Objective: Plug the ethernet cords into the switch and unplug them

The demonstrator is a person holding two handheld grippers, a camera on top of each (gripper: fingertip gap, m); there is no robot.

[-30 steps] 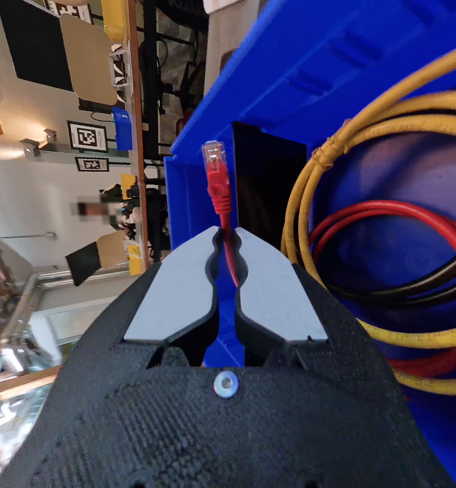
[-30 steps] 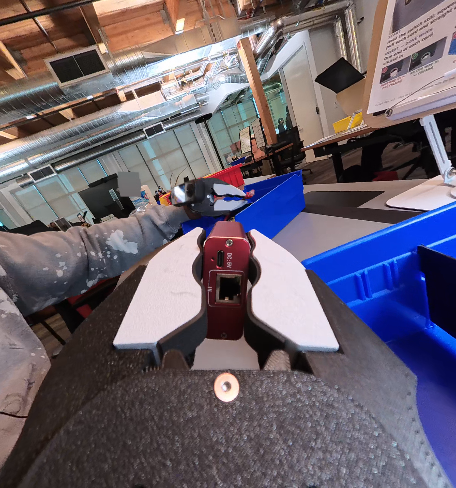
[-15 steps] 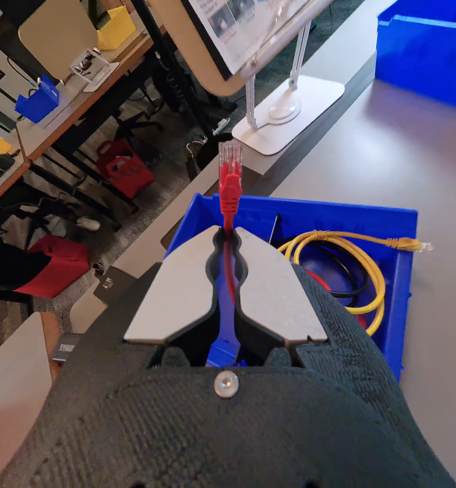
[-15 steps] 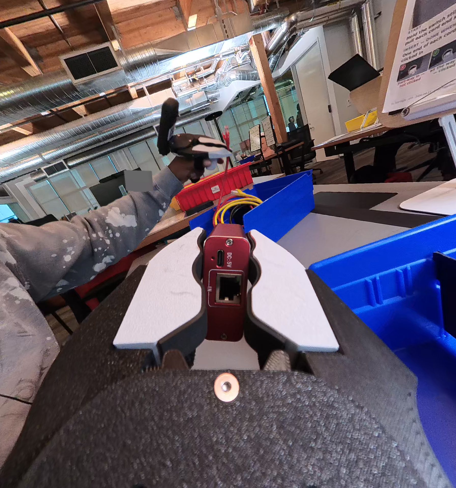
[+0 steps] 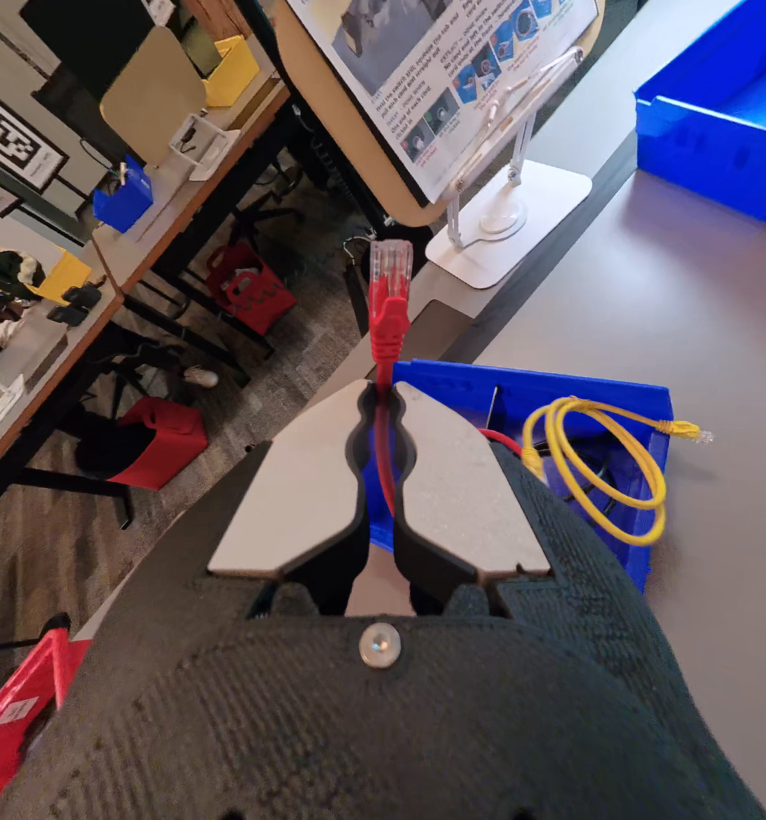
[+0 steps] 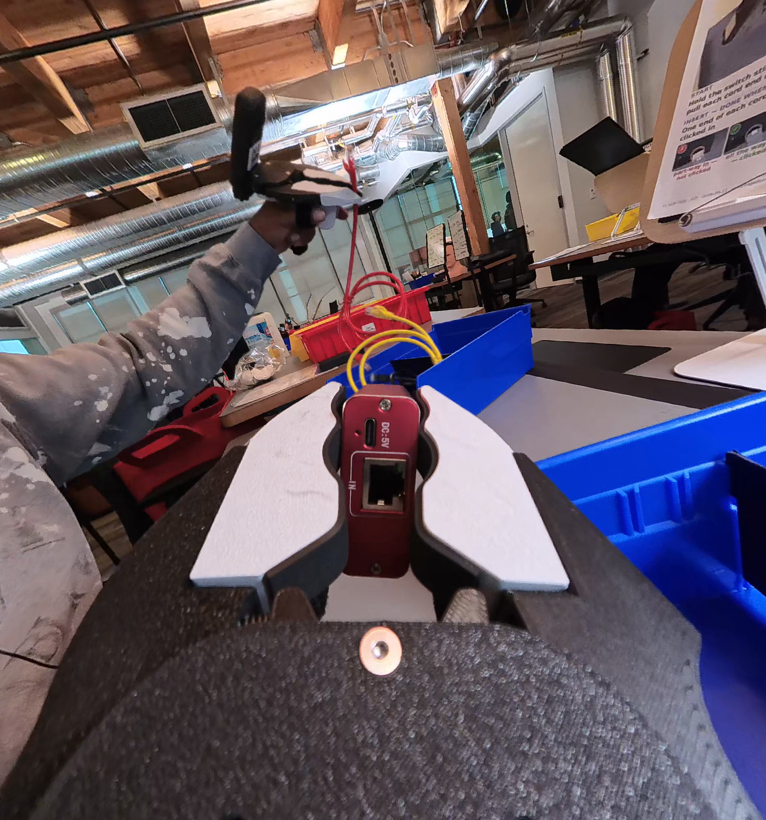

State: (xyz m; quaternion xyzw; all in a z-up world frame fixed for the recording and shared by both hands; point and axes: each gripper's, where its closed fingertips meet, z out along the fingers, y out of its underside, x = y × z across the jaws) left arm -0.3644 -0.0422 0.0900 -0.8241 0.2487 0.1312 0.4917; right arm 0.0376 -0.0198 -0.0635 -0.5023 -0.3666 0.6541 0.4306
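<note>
The left hand-held gripper (image 5: 383,390) is clenching the red ethernet cord (image 5: 386,328) just behind its boot, fingers nearly closed, the clear plug pointing up and away. The cord is trailing down into the blue bin (image 5: 461,377) on the grey surface (image 5: 638,288), where a coiled yellow cord (image 5: 594,466) is lying. The right hand-held gripper (image 6: 380,395) is gripping the red switch (image 6: 380,479) lengthwise, its empty port facing the camera.

Left gripper (image 5: 380,390) raised high, jaws pinched — right gripper (image 6: 380,395) low, jaws clamped.
</note>
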